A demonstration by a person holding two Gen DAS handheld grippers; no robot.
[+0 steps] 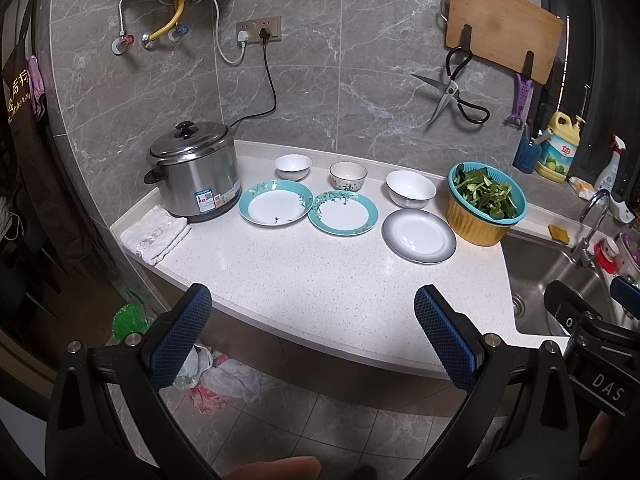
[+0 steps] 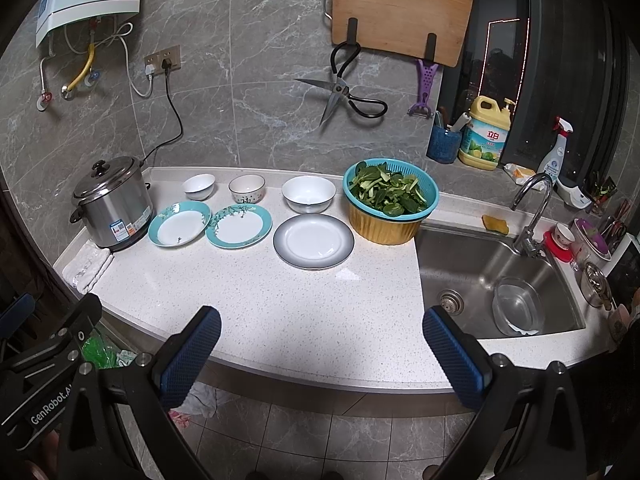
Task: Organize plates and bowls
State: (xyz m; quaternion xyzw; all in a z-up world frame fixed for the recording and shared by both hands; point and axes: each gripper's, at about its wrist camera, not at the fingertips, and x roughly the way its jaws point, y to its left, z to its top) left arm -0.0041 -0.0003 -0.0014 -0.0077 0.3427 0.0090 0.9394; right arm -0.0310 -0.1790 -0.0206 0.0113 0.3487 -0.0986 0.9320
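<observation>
On the white counter [image 1: 304, 280] lie two teal-rimmed plates [image 1: 275, 207] [image 1: 343, 213] and a grey-rimmed plate [image 1: 419, 235]. Behind them stand a small white bowl [image 1: 293, 166], a patterned bowl [image 1: 348, 176] and a larger white bowl [image 1: 410, 189]. The right wrist view shows the same row: teal plates [image 2: 179, 229] [image 2: 239, 226], grey-rimmed plate [image 2: 313, 241], bowls [image 2: 199, 186] [image 2: 247, 188] [image 2: 308, 193]. My left gripper [image 1: 314, 334] and right gripper [image 2: 322, 354] both hang open at the counter's front edge, well short of the dishes, holding nothing.
A steel rice cooker [image 1: 194, 178] and folded cloth [image 1: 156, 234] sit at the left. A teal colander of greens in a yellow basin [image 2: 390, 200] stands by the sink [image 2: 496, 276], which holds a glass bowl [image 2: 517, 312]. Scissors [image 2: 344, 92] and a cutting board [image 2: 400, 16] hang on the wall.
</observation>
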